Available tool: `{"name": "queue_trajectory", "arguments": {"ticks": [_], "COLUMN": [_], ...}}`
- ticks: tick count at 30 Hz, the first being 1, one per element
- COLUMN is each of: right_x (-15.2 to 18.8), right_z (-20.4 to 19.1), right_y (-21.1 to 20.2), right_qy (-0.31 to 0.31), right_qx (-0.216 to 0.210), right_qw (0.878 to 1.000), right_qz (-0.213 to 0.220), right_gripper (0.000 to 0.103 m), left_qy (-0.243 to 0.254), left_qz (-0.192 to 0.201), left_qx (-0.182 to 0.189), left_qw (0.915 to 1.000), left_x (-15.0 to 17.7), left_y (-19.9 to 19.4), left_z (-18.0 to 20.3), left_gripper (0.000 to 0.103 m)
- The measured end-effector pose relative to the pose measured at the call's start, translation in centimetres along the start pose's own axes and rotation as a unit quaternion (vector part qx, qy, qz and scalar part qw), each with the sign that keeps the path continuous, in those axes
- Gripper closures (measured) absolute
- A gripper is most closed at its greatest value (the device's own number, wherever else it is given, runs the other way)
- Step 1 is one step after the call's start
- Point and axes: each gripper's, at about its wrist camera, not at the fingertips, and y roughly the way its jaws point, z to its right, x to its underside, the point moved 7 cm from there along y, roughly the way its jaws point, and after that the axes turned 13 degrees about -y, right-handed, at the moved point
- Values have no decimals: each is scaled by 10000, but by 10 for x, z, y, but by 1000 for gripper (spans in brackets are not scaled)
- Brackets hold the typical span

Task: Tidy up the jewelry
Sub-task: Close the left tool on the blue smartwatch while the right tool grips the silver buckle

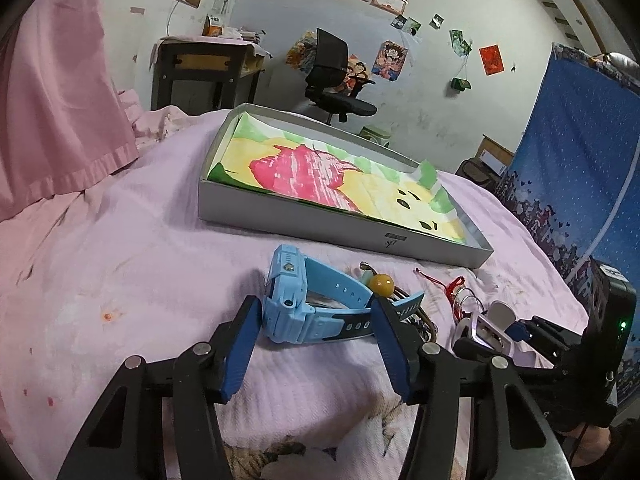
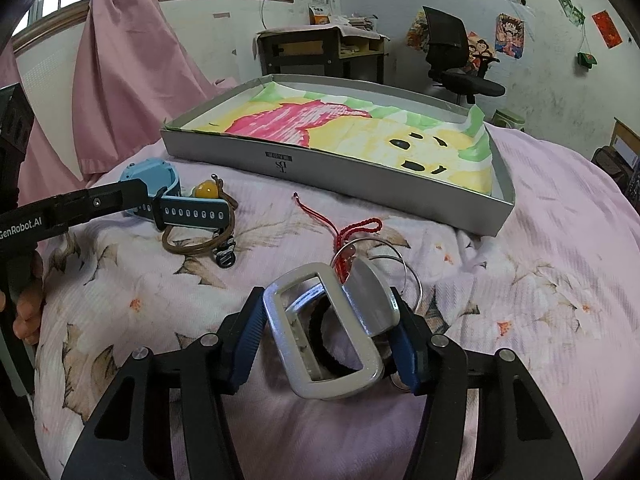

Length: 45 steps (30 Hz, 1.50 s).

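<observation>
A light blue smartwatch [image 1: 304, 300] lies on the bed between the fingers of my left gripper [image 1: 314, 320], which touch its case and strap; it also shows in the right wrist view [image 2: 160, 192]. My right gripper [image 2: 328, 320] is closed around a silver buckle-shaped piece [image 2: 320, 332] lying on the bed. A brown cord bracelet with a yellow bead [image 2: 208, 191] lies beside the watch. A red cord charm with thin silver rings [image 2: 360, 232] lies just ahead of the buckle. A grey shallow box [image 2: 360, 168] lined with a colourful drawing sits beyond them.
The bed has a pink floral sheet [image 2: 520, 280]. Pink curtains [image 2: 120, 60] hang at the left. A blue patterned cloth [image 1: 580, 152] stands on the right. A desk [image 2: 320, 52] and black office chair [image 2: 456, 60] stand by the far wall.
</observation>
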Motion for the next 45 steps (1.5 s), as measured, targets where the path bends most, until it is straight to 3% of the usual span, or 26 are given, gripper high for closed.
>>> {"name": "queue_trajectory", "arguments": {"ticks": [7, 13, 15, 22, 34, 40, 45], "right_x": [0, -1, -1, -2, -22, -49, -83], "right_z": [-1, -3, -3, -2, 3, 17, 39], "right_y": [0, -2, -2, -7, -34, -34, -4], "right_qy": [-11, -12, -15, -1, 25, 256, 314], "right_qx": [-24, -42, -39, -56, -6, -82, 141], "right_qw": [10000, 10000, 10000, 9999, 9967, 9940, 9943], "right_qz": [16, 60, 69, 151, 815, 1064, 1010], "right_gripper": [50, 51, 51, 51, 51, 51, 51], "left_qy": [-374, -440, -462, -260, -95, -70, -75], "left_qz": [-11, -100, -92, 101, 700, 751, 710], "left_qx": [98, 48, -6, -118, 98, 3, -309], "left_qw": [9993, 9990, 9989, 9995, 9975, 9972, 9970], "left_x": [-11, -11, -10, -9, -23, -48, -79], "left_y": [6, 13, 13, 5, -24, -19, 4], "left_z": [-9, -12, -14, -10, 8, 20, 20], "left_gripper": [53, 68, 79, 84, 86, 86, 86]}}
